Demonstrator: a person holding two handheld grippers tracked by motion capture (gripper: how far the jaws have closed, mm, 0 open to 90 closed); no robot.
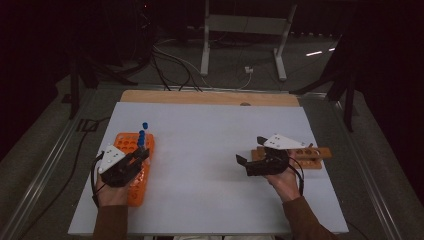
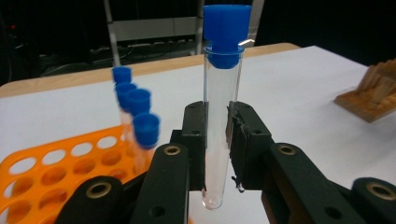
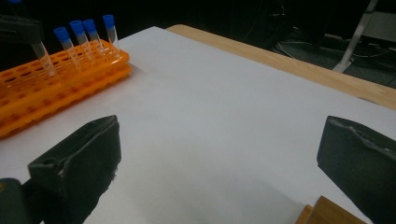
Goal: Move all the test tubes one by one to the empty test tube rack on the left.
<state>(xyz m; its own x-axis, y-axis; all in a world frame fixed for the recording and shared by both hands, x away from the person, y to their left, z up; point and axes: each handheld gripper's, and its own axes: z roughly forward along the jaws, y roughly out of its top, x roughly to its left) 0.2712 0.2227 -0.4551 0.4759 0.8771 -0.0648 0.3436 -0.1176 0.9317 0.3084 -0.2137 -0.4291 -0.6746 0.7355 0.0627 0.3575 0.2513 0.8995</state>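
In the high view, the left gripper (image 1: 140, 154) is held over the orange rack (image 1: 131, 145); the right gripper (image 1: 248, 150) waits by a wooden rack (image 1: 322, 152), right of the orange one.

In the left gripper view, a capped tube (image 2: 220, 100) is clamped upright between the jaws, right of the orange rack, probably for transfer.

In the right gripper view, the jaws are spread wide and empty, seemingly ready to receive.

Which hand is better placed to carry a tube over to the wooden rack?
Left. The left gripper already clamps a blue-capped tube above the orange rack; the right gripper, open and empty, sits by the wooden rack.
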